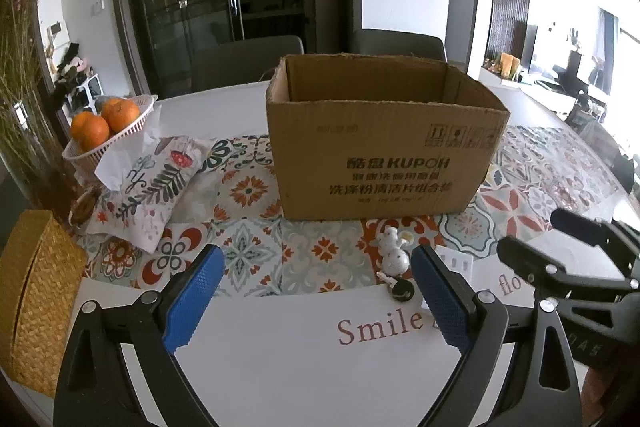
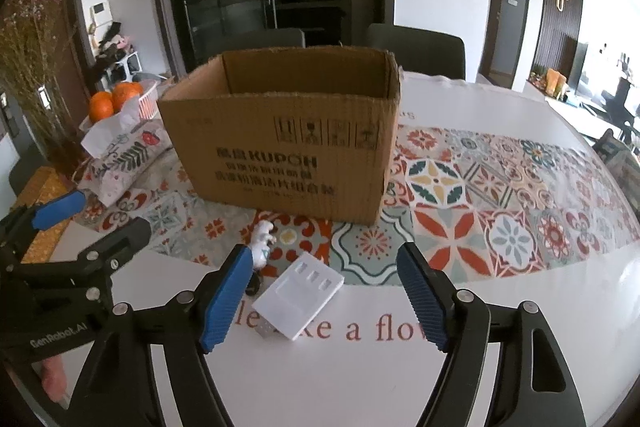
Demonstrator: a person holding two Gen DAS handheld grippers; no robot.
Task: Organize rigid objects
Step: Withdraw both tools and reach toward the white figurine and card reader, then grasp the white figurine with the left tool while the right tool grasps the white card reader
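Note:
An open brown cardboard box (image 1: 380,139) stands on the patterned table runner; it also shows in the right wrist view (image 2: 288,147). In front of it lie a small white figurine (image 1: 394,251) with a key and black fob (image 1: 400,289), and a white flat switch plate (image 2: 298,297). The figurine (image 2: 262,241) shows beside my right gripper's left finger. My left gripper (image 1: 316,299) is open and empty, left of the figurine. My right gripper (image 2: 324,297) is open, its fingers on either side of the plate, a little nearer me.
A floral tissue pouch (image 1: 148,187), a basket of oranges (image 1: 108,131) and a woven box (image 1: 36,299) stand at the left. Dried flowers (image 1: 20,75) rise at the far left. Two chairs (image 1: 248,63) stand behind the table. White table (image 1: 300,367) with red lettering lies near me.

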